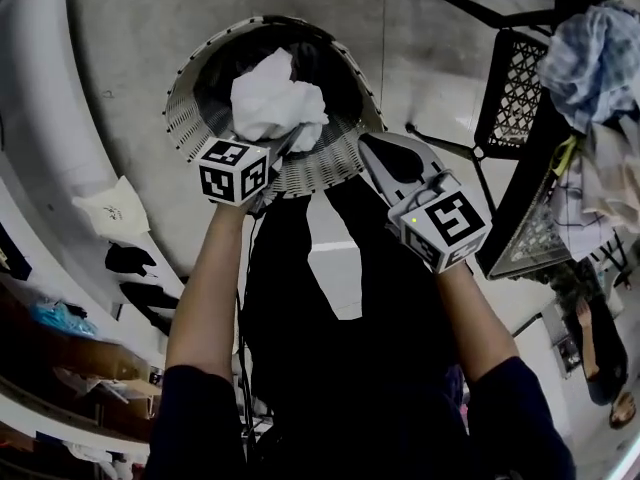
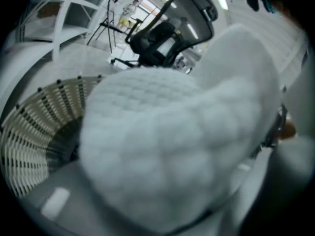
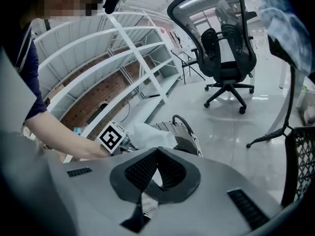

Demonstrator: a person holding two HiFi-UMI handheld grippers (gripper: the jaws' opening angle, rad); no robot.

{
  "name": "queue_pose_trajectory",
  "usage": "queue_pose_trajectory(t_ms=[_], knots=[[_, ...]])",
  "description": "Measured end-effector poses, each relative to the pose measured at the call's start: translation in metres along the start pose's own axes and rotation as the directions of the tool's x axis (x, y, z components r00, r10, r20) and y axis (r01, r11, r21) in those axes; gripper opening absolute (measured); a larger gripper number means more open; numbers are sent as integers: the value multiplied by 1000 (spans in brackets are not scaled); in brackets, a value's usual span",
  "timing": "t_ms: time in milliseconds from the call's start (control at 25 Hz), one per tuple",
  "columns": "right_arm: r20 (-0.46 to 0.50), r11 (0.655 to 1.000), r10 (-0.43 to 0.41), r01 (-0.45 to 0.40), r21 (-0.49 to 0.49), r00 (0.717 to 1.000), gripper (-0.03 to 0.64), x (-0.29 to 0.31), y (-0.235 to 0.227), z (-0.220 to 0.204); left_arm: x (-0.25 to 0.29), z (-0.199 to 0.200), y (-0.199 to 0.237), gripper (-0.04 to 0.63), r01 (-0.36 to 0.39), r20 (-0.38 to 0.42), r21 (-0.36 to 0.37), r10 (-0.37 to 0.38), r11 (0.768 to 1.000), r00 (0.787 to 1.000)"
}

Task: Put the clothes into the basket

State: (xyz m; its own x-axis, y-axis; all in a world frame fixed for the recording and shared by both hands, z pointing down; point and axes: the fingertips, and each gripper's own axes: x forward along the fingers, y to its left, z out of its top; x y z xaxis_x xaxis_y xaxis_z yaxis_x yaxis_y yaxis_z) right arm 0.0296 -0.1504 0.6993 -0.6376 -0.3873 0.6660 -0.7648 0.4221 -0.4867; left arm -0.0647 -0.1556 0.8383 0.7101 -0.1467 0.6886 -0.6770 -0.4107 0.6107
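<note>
A round white slatted basket (image 1: 190, 118) with a dark inside stands on the floor at the top centre of the head view. A crumpled white cloth (image 1: 275, 98) hangs just above its opening, and my left gripper (image 1: 270, 146) is shut on it. In the left gripper view this quilted white cloth (image 2: 172, 146) fills the picture and hides the jaws; the basket rim (image 2: 34, 132) lies below at the left. My right gripper (image 1: 372, 144) hovers by the basket's right rim, its dark pads (image 3: 170, 166) shut together with nothing between them. It also sees the basket (image 3: 189, 136).
A black mesh rack (image 1: 520, 98) stands at the right with blue and light clothes (image 1: 595, 58) piled on it. White curved shelving (image 1: 40, 168) runs along the left, with a white cloth (image 1: 112, 211) on it. A black office chair (image 3: 224, 48) stands further off.
</note>
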Motion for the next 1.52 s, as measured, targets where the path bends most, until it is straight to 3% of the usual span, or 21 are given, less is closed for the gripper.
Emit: queue_pose_trajectory(t_ms=[240,480,1040,1240,1360,1520], knots=[[-12,1000,-1,2,18,1000,6,6,-8,-12,31,-28,18,262,1,-103,-18,-3,1000,995],[-18,1000,0,0,29,1000,6,7,-9,-14,42,-43,19,319,-10,-172,-22,6,1000,985],[12,1000,12,-12,-9,1000,6,-4,18,16,-6,-13,-9,321,4,-126,12,-2,1000,992],[36,1000,23,-22,-16,999,6,-14,39,39,-48,9,-34,225,3,-70,61,1,998,998],[55,999,30,-28,-34,998,6,-23,55,56,-78,27,-53,142,-3,-12,92,4,996,1000],[86,998,37,-31,-61,996,6,-39,77,82,-121,59,-82,86,-21,87,145,9,989,996]])
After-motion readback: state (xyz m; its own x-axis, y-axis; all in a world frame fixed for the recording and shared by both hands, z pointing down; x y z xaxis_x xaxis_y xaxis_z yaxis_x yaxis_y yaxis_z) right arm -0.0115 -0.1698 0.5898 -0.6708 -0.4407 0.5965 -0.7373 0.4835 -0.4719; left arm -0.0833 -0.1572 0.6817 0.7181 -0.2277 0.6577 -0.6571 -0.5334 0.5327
